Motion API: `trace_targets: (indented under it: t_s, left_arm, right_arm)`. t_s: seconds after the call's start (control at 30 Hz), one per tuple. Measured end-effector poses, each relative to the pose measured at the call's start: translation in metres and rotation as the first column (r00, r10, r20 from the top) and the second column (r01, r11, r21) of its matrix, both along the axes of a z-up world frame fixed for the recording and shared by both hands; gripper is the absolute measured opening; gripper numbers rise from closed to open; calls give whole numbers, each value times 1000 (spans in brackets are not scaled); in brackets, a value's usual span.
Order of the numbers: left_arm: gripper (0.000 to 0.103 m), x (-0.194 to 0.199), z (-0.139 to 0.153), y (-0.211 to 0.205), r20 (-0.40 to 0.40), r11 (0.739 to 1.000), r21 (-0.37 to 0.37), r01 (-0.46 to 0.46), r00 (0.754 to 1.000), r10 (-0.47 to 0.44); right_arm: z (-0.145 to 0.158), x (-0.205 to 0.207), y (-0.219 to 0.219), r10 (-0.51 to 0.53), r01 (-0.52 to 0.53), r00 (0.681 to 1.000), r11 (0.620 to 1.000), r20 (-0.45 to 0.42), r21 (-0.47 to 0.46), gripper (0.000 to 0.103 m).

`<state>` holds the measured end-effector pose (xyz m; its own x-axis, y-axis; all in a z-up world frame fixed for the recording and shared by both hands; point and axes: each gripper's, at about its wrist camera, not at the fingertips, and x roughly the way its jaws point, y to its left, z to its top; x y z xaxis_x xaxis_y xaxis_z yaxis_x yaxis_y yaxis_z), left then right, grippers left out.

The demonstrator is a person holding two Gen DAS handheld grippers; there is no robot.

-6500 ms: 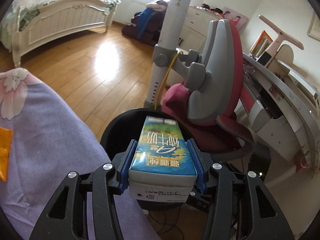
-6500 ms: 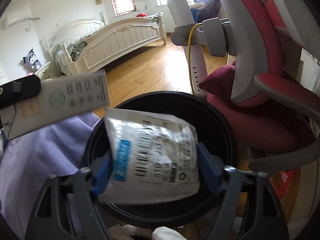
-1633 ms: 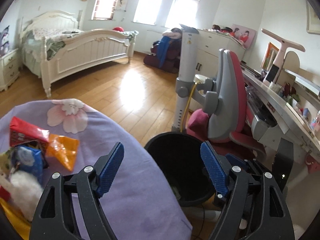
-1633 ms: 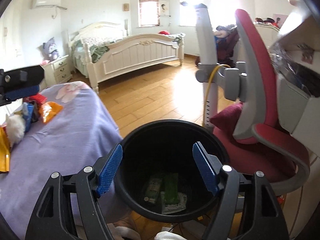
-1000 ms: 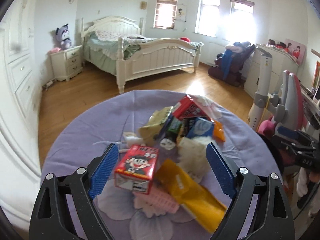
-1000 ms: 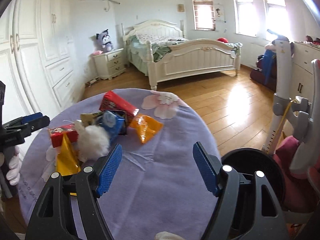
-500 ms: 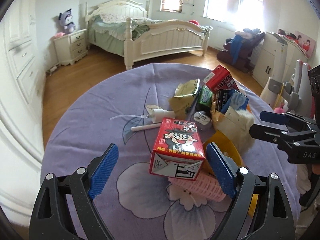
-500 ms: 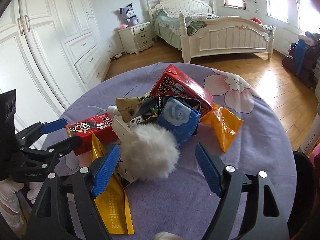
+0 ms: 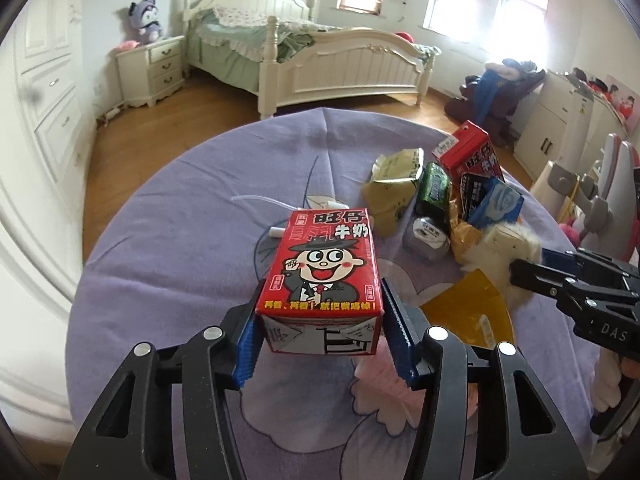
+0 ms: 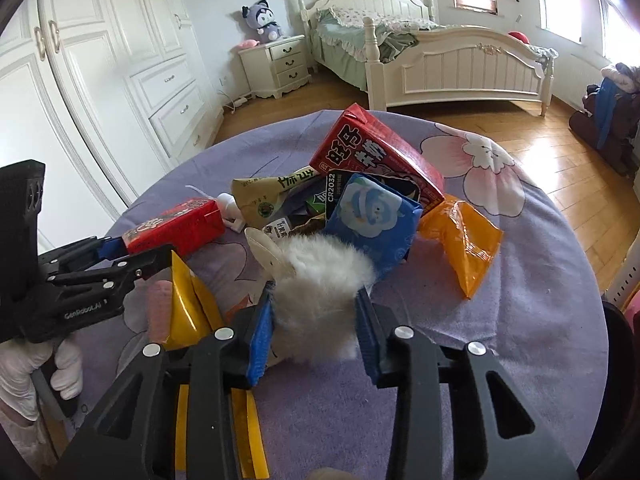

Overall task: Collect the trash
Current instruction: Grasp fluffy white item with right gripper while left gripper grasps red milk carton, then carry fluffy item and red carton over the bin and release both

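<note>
A red milk carton with a cartoon face lies on the purple-clothed table. My left gripper is closing on the carton, and both blue pads touch its sides. The right wrist view shows the same carton and the left gripper at the left. My right gripper is closing on a white fluffy toy, its pads pressed into the fur. In the left wrist view the toy sits at the right gripper's tip.
More trash lies behind the toy: a second red carton, a blue packet, an orange wrapper, a tan pouch and a yellow wrapper. The black bin shows at the right edge. A gloved hand holds the left gripper.
Both grippers have come down onto the pile. The left jaws went from wide open to touching the red carton, and the right jaws closed onto the white fluffy toy.
</note>
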<state>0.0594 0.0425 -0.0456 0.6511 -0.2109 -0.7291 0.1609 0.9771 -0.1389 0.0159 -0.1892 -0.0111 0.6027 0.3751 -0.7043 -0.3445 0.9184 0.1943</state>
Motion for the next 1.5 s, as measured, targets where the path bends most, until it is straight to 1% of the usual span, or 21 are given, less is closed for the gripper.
trace_targets:
  t_s: [0.13,0.2,0.37,0.53,0.6,0.67,0.8,0.87,0.97,1.07,1.2,1.23,1.37,1.5]
  left_arm:
    - [53,-12,12,2,51,999,-38,17,999,-15]
    - [53,-21,23,4,92,997,-67,28,995,-22]
    - [53,-35,49,0,164,994,-105,40,986,-23]
    - [53,-42,72,-27,210,984,-142,109,975,-78]
    - [53,-44,79,-47,227,976,-154,154,967,-117]
    - [53,-43,83,-68,233,967,-166,194,960,-153]
    - [53,-45,82,-120,239,948,-175,265,946,-220]
    - [53,-45,79,-150,232,934,-181,309,936,-265]
    - [53,-48,71,-194,216,909,-183,374,918,-334]
    - [53,-48,63,-231,203,886,-186,426,899,-389]
    - [53,-42,50,-274,166,849,-215,483,875,-456]
    - [53,-40,46,-287,154,839,-223,496,868,-472]
    - [53,-38,29,-327,115,816,-228,532,846,-520]
    - [53,-35,17,-354,86,801,-215,559,828,-554]
  right_arm:
    - [9,-16,-14,20,-21,999,999,28,47,33]
    - [16,-21,-21,19,-23,999,998,50,65,32]
    - [40,-39,-53,-32,14,991,991,133,134,32]
    - [57,-48,-84,-115,81,972,983,207,166,32]
    - [61,-54,-96,-159,125,956,981,248,148,32]
    - [65,-63,-109,-216,187,931,975,293,122,32]
    - [65,-77,-136,-323,319,874,945,362,74,32]
    - [59,-80,-151,-362,371,851,927,380,52,32]
    - [50,-87,-171,-400,429,827,903,396,16,32]
    - [40,-94,-196,-439,478,809,878,392,-4,32]
    - [26,-99,-225,-485,535,790,844,375,-35,32]
    - [21,-99,-233,-495,543,789,839,364,-35,32]
    - [1,-100,-254,-527,575,783,816,331,-61,32]
    - [-15,-99,-272,-546,587,784,806,294,-69,32]
